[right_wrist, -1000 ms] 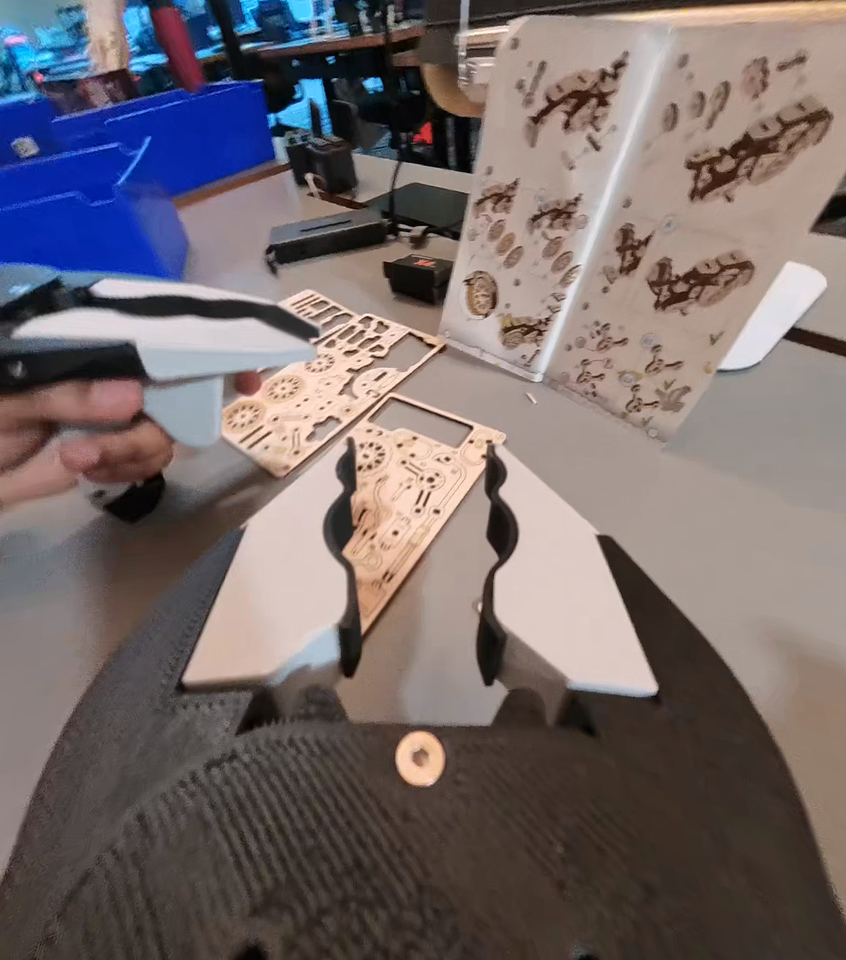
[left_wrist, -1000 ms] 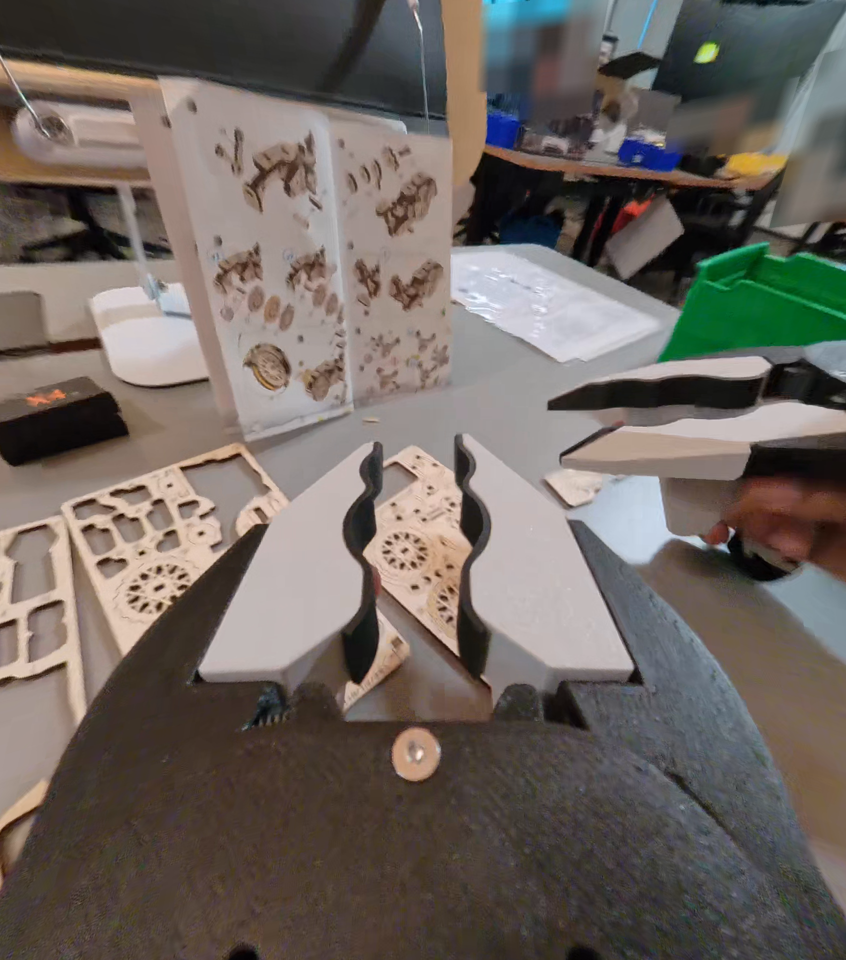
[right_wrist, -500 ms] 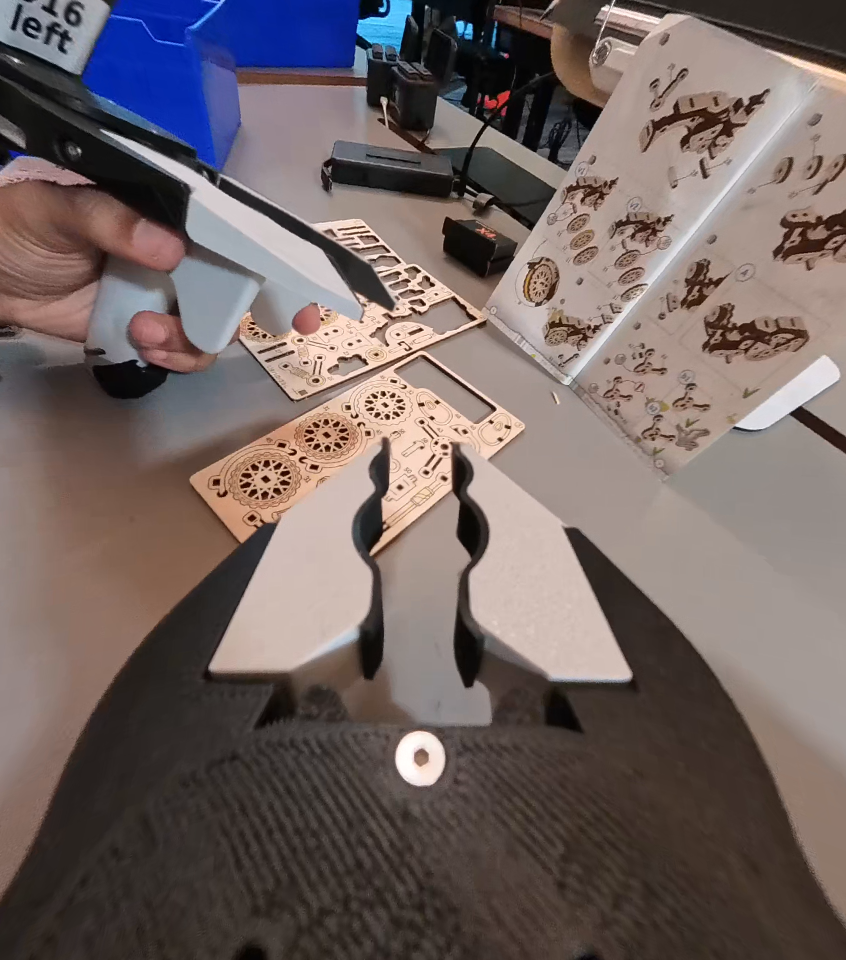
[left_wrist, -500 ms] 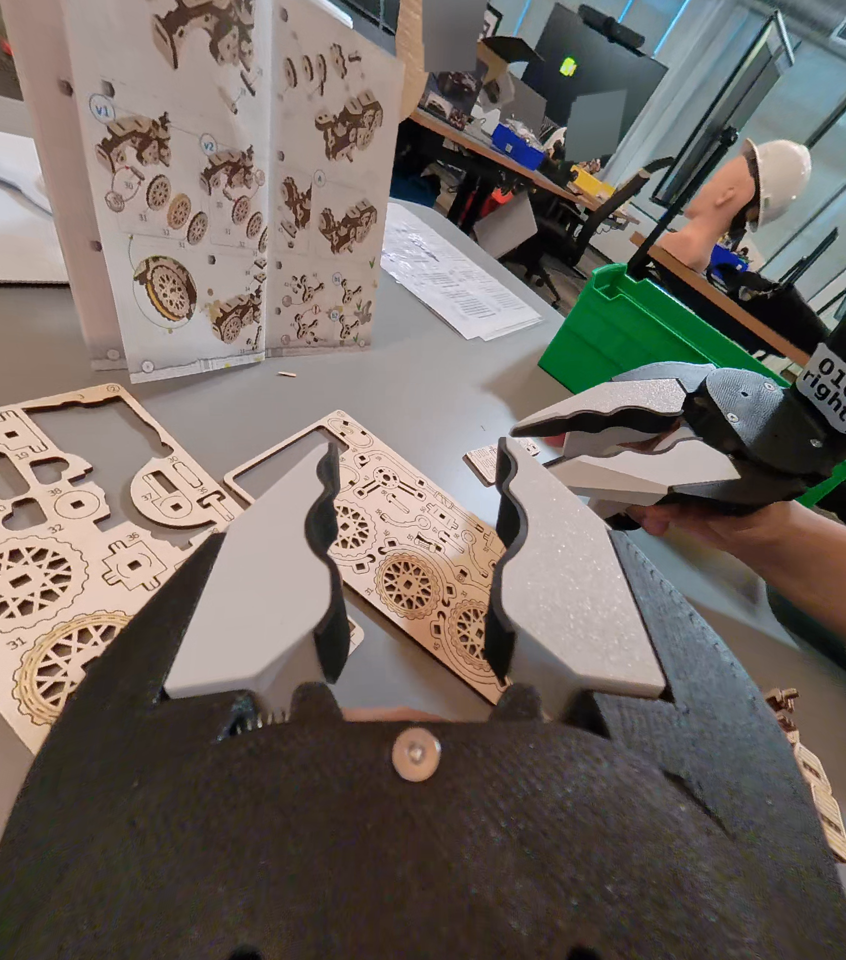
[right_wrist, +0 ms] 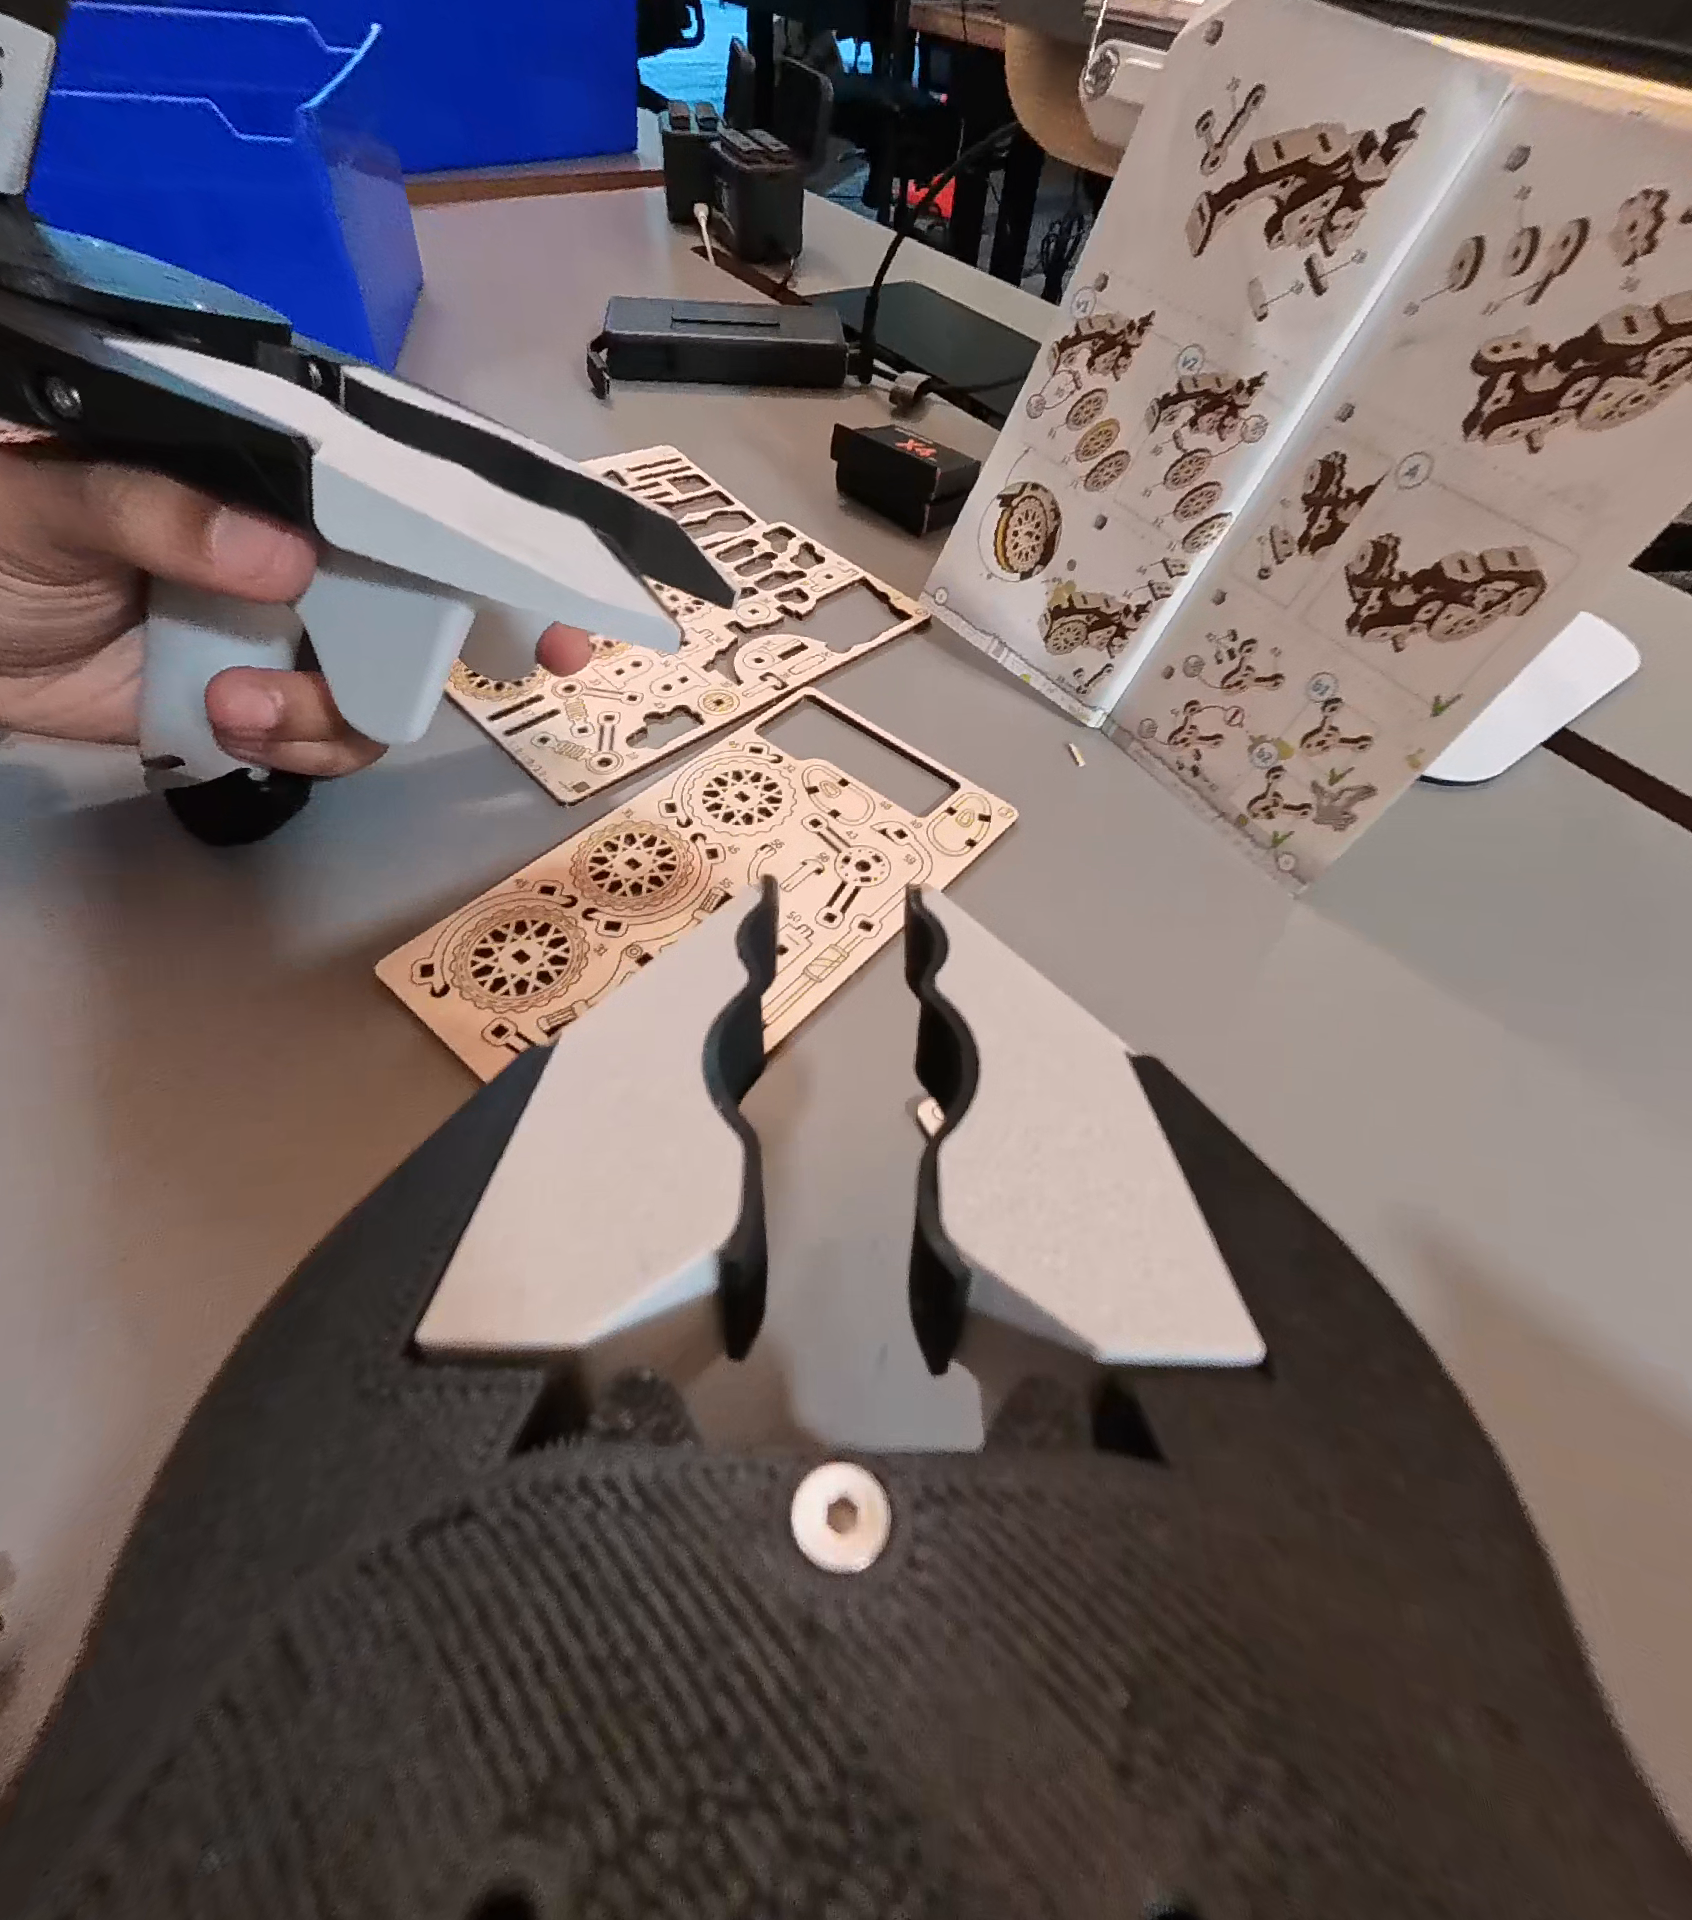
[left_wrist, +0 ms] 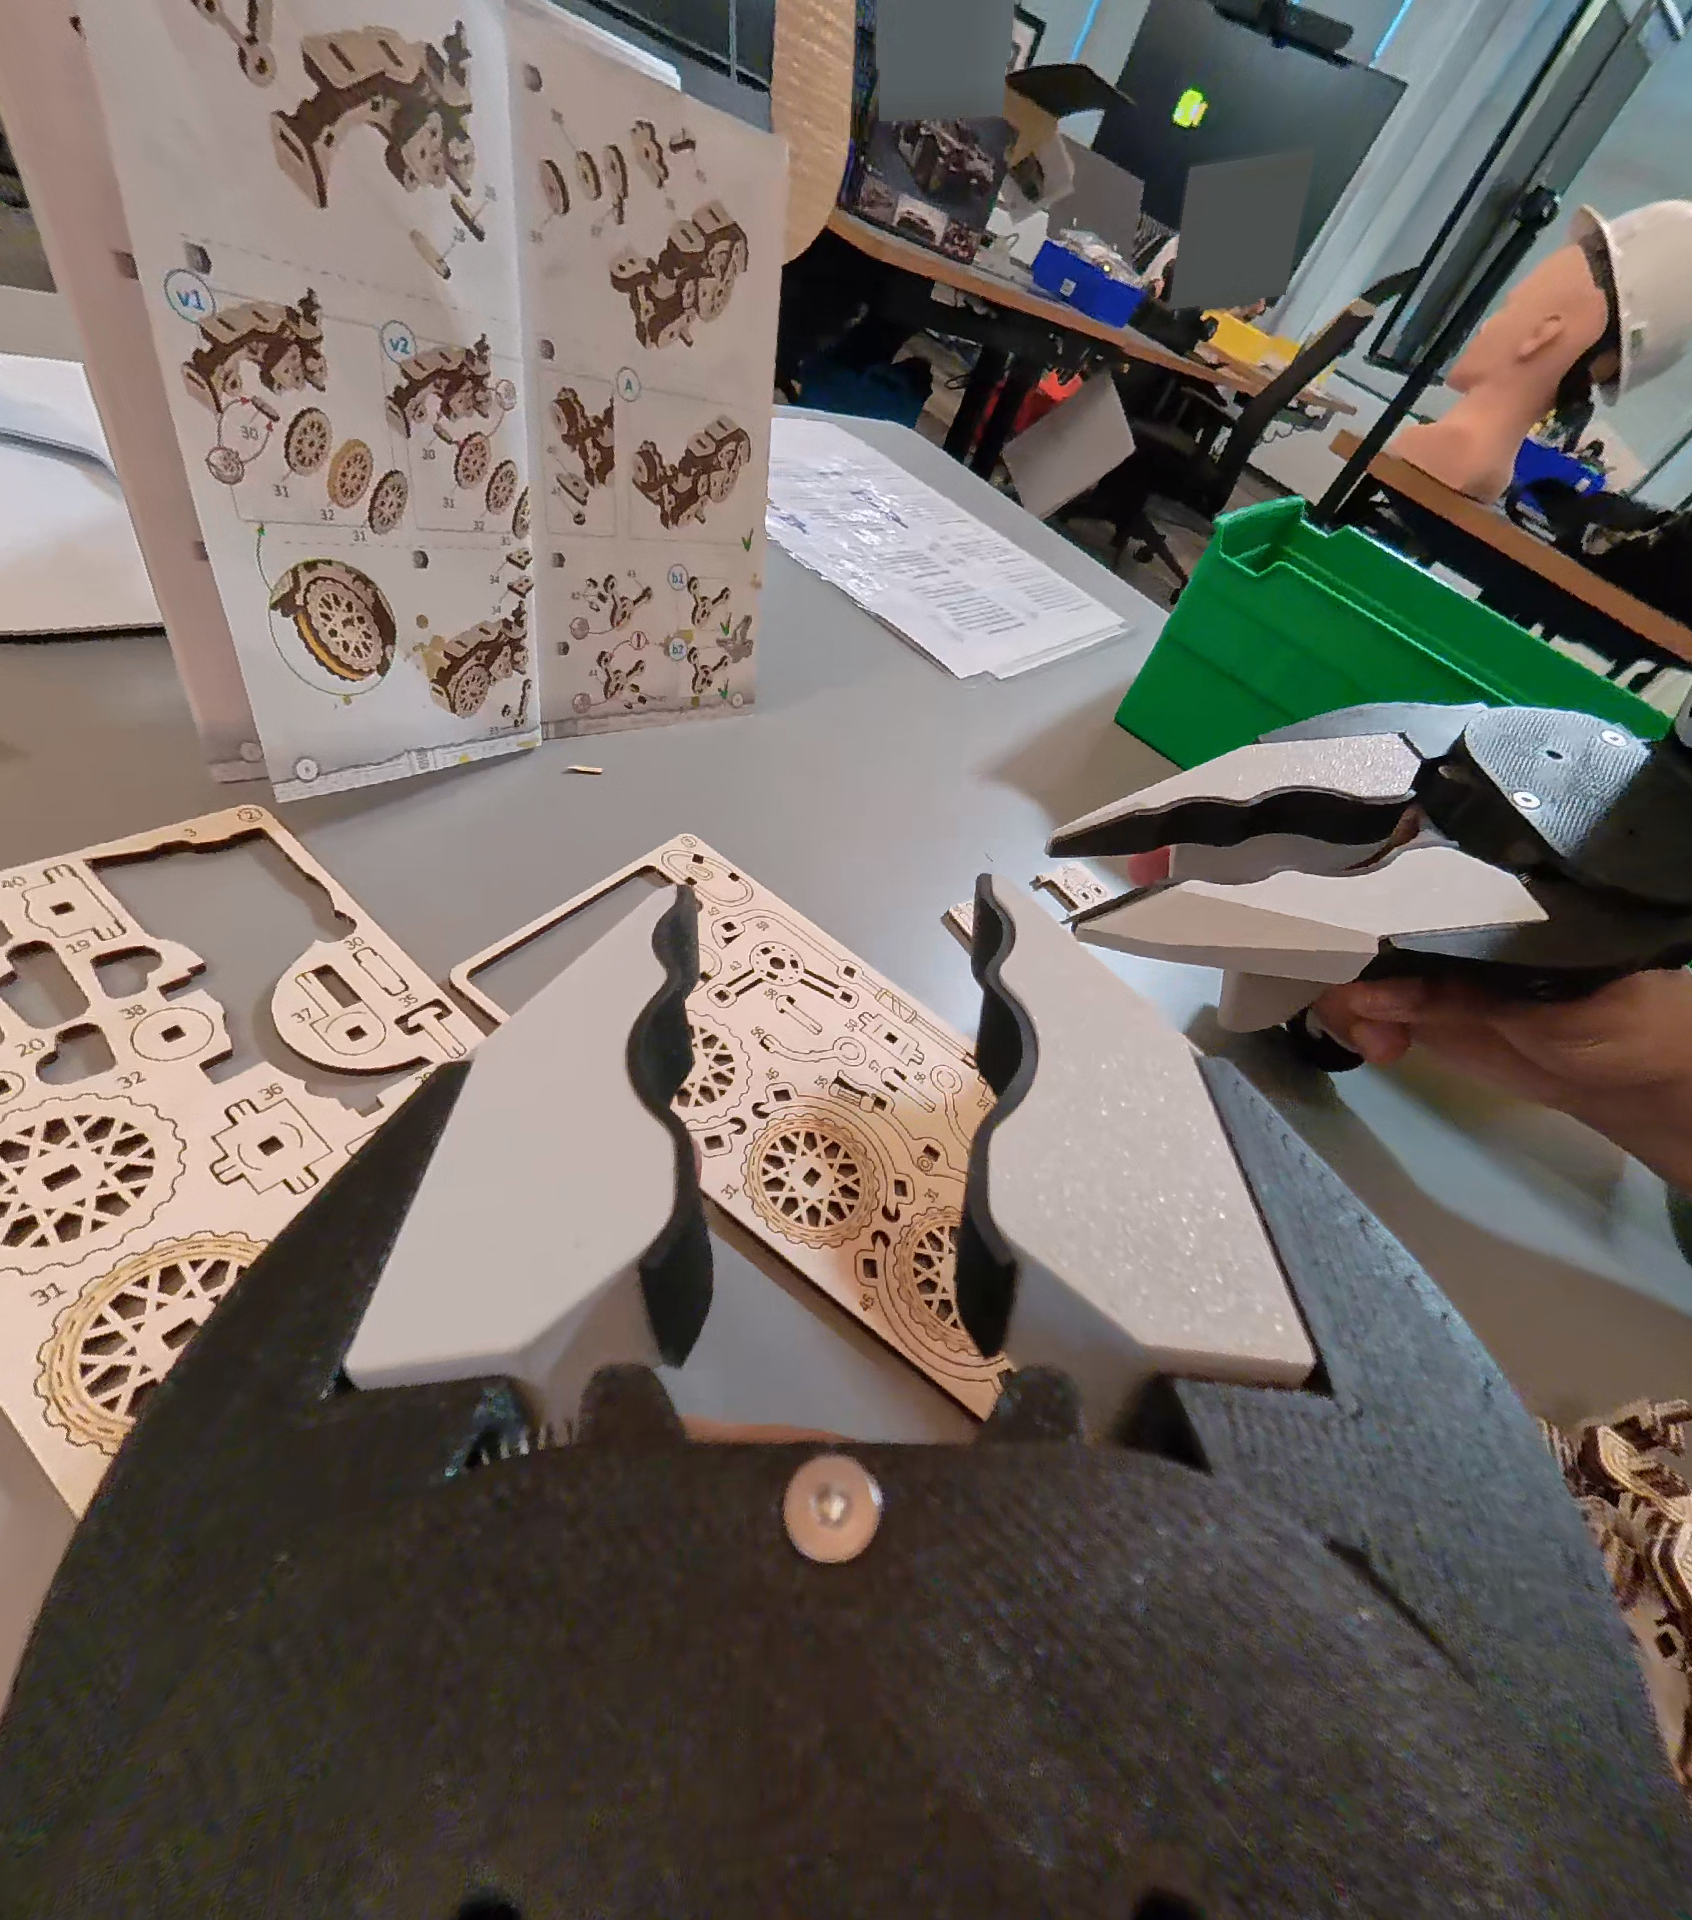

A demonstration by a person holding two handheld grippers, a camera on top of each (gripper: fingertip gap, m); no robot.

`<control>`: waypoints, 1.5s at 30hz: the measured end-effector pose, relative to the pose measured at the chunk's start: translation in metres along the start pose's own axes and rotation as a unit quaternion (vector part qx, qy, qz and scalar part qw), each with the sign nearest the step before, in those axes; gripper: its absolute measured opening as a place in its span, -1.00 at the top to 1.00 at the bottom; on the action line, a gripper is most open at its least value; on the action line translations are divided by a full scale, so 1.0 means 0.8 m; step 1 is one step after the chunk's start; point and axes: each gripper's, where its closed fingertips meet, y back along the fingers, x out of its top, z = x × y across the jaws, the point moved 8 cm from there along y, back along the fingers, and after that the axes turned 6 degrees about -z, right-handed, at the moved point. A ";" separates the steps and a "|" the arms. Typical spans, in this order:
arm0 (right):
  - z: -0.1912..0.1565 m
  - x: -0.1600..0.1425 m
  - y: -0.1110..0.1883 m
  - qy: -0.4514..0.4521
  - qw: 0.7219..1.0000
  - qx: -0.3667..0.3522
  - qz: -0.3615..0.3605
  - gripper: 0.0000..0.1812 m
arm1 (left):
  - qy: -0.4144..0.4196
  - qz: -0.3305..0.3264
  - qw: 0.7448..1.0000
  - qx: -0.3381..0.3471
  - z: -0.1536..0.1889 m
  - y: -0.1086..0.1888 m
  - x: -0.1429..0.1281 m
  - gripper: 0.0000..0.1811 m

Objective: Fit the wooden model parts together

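Tongs first: the left tongs (left_wrist: 826, 1049) fill the lower middle of the left wrist view, spread apart and empty, hovering over a wooden sheet (left_wrist: 821, 1101) of uncut wheels and small parts flat on the grey tabletop (left_wrist: 873, 790). The right tongs (right_wrist: 837, 997), lower centre of their own view, stand slightly apart, also empty, above that sheet's near corner. A second, half-emptied sheet (left_wrist: 73, 1070) lies to the left, and the instruction booklet (left_wrist: 468, 416) stands upright beyond. My worry: thin parts lie flush in the sheet, so a hard push could snap one, or the loose sheet could skid away.
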 end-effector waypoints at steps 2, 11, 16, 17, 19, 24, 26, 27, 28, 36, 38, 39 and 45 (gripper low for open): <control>0.001 0.000 0.000 -0.004 1.000 0.000 0.000 0.76 | -0.005 -0.002 1.000 0.004 0.001 -0.001 0.000 0.44; 0.004 -0.002 -0.006 -0.016 1.000 0.008 -0.023 0.74 | 0.016 -0.001 1.000 0.000 -0.004 0.000 0.000 0.44; 0.004 -0.003 -0.008 -0.020 0.999 0.011 -0.029 0.73 | 0.019 0.000 1.000 0.000 -0.005 0.000 0.000 0.45; 0.004 -0.003 -0.007 -0.019 0.999 0.010 -0.027 0.73 | 0.019 0.000 1.000 0.000 -0.005 0.000 0.000 0.45; 0.004 -0.002 -0.007 -0.017 0.999 0.008 -0.026 0.73 | 0.021 -0.002 1.000 -0.001 -0.005 -0.001 -0.001 0.45; 0.004 -0.003 -0.009 -0.017 0.999 0.008 -0.033 0.73 | 0.027 -0.008 1.000 -0.007 -0.004 -0.002 -0.002 0.44; 0.004 -0.003 -0.009 -0.017 0.999 0.008 -0.033 0.74 | 0.028 -0.007 1.000 -0.007 -0.004 -0.002 -0.002 0.44; 0.004 -0.003 -0.009 -0.018 0.999 0.007 -0.033 0.74 | 0.028 -0.007 1.000 -0.007 -0.004 -0.002 -0.002 0.44; 0.004 -0.003 -0.009 -0.018 0.999 0.007 -0.033 0.74 | 0.028 -0.007 1.000 -0.007 -0.004 -0.002 -0.002 0.44; 0.002 -0.003 -0.010 -0.009 0.999 0.005 -0.037 0.74 | 0.026 -0.009 1.000 -0.008 -0.002 -0.003 -0.003 0.45; 0.001 -0.004 -0.010 -0.007 0.999 0.005 -0.039 0.74 | 0.027 -0.010 1.000 -0.010 -0.001 -0.004 -0.003 0.45; 0.001 -0.004 -0.010 -0.006 0.999 0.005 -0.039 0.74 | 0.027 -0.010 1.000 -0.009 -0.001 -0.004 -0.003 0.45; -0.001 -0.004 -0.012 0.003 0.999 0.005 -0.046 0.75 | 0.037 -0.009 0.999 -0.010 -0.004 -0.004 -0.003 0.46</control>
